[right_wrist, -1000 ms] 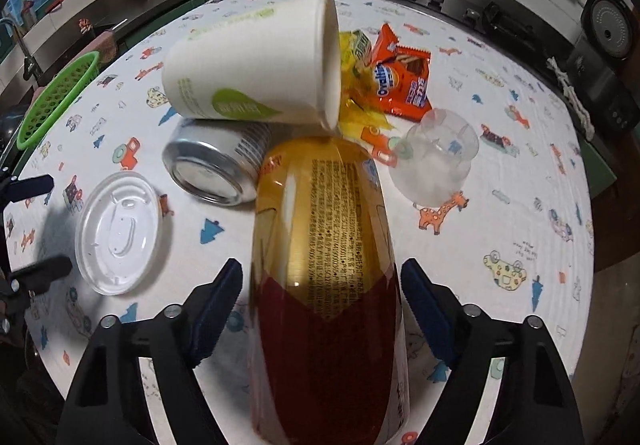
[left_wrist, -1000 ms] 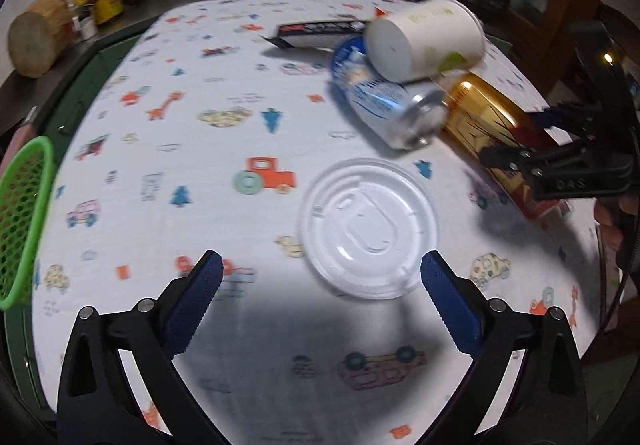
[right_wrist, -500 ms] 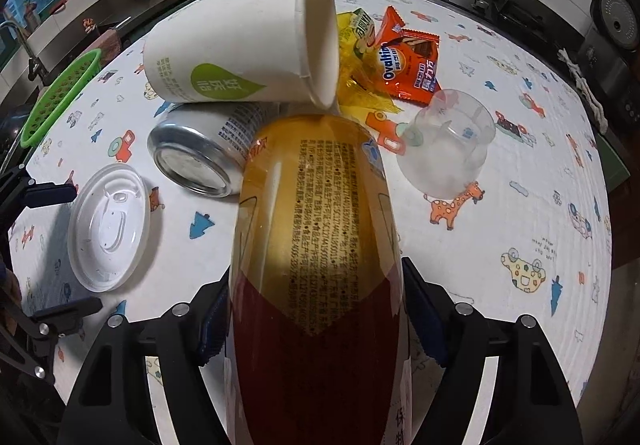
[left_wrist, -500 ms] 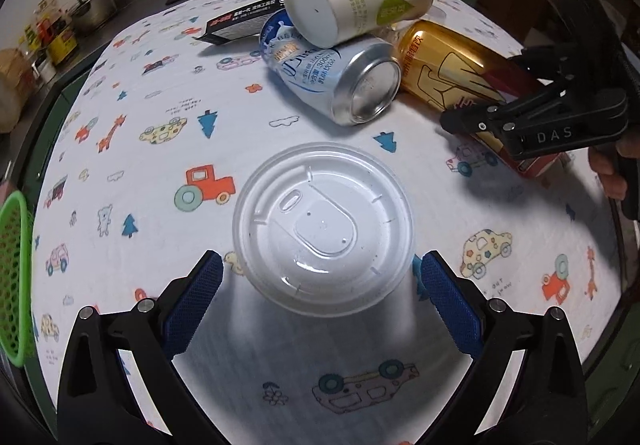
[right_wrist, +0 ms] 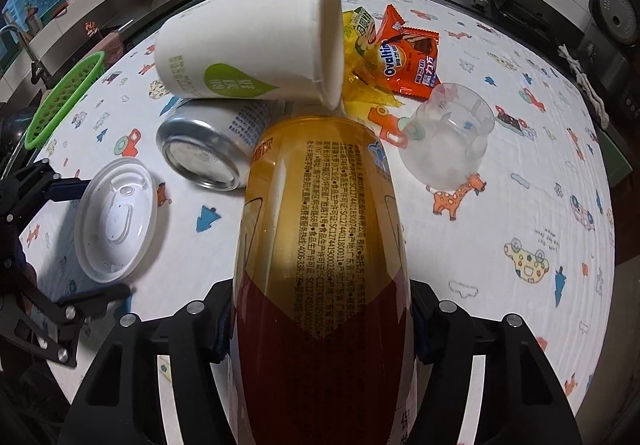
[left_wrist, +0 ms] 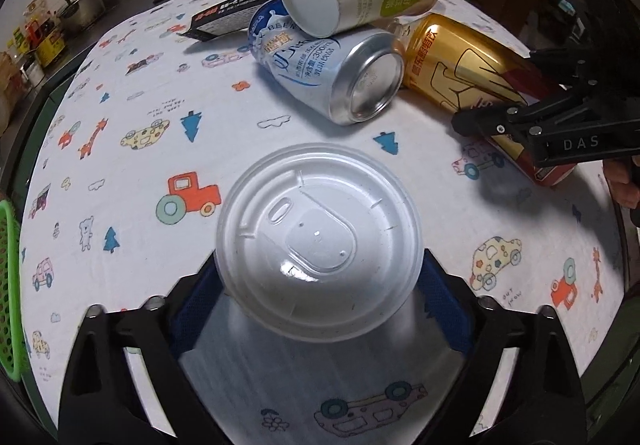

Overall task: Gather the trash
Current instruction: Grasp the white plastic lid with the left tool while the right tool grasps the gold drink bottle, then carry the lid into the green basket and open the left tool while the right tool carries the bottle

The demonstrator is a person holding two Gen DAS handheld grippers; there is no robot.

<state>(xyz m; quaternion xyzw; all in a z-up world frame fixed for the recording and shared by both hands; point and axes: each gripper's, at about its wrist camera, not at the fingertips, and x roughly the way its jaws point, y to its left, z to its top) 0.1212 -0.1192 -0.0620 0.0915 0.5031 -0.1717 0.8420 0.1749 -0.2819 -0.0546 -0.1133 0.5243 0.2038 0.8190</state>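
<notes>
A white plastic lid [left_wrist: 318,241] lies flat on the patterned tablecloth [left_wrist: 160,117]. My left gripper [left_wrist: 318,277] is closing around it, and both blue pads [left_wrist: 192,309] touch its rim. A gold drink can [right_wrist: 320,245] lies on its side. My right gripper [right_wrist: 320,325] is closing on it, its pads pressed against the can's two sides. A silver and blue can [left_wrist: 332,73] lies beside the gold one. A white paper cup [right_wrist: 256,57] rests on its side on top of both cans.
A clear plastic cup [right_wrist: 448,141], an orange snack wrapper [right_wrist: 412,61] and a yellow wrapper [right_wrist: 364,85] lie behind the cans. A black flat packet [left_wrist: 228,17] lies at the far side. A green basket [right_wrist: 64,101] hangs off the table's left edge. A stove and counter stand beyond.
My left gripper came down over the lid and narrowed until its pads met the rim. The right gripper's jaws drew in against the gold can without shifting place.
</notes>
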